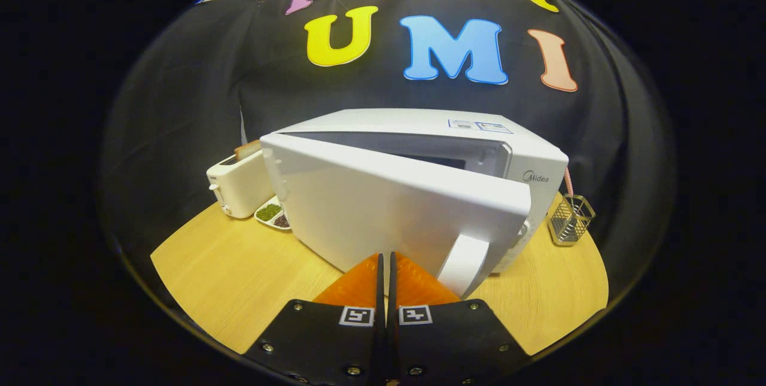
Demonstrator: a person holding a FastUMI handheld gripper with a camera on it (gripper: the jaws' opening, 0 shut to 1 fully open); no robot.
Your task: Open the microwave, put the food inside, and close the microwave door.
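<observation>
The microwave (455,152) is a white box with a label patch on its top and a brand mark on the panel at its right front. Its door (383,206) is hinged on the left and stands partly open, swung out toward the claw, so a narrow dark slice of the cavity shows above the door's top edge. A broad white handle (464,265) runs down the door's free right end. Beyond the claw to the left, a white toaster (238,185) with a slice of bread (247,149) poking out stands beside the microwave, and a small white dish (272,213) with green and dark fillings lies at the toaster's foot, just beside the door's hinge corner. Beyond and to the right, a wire basket (570,219) sits near the microwave's right side. All rest on a pale wooden surface (227,278). The claw (386,266) has its fingers drawn together with a thin gap between them, gripping nothing, and their tips sit right at the lower face of the door, just left of the handle; whether they touch it cannot be told. The door stands between the claw and the cavity.
</observation>
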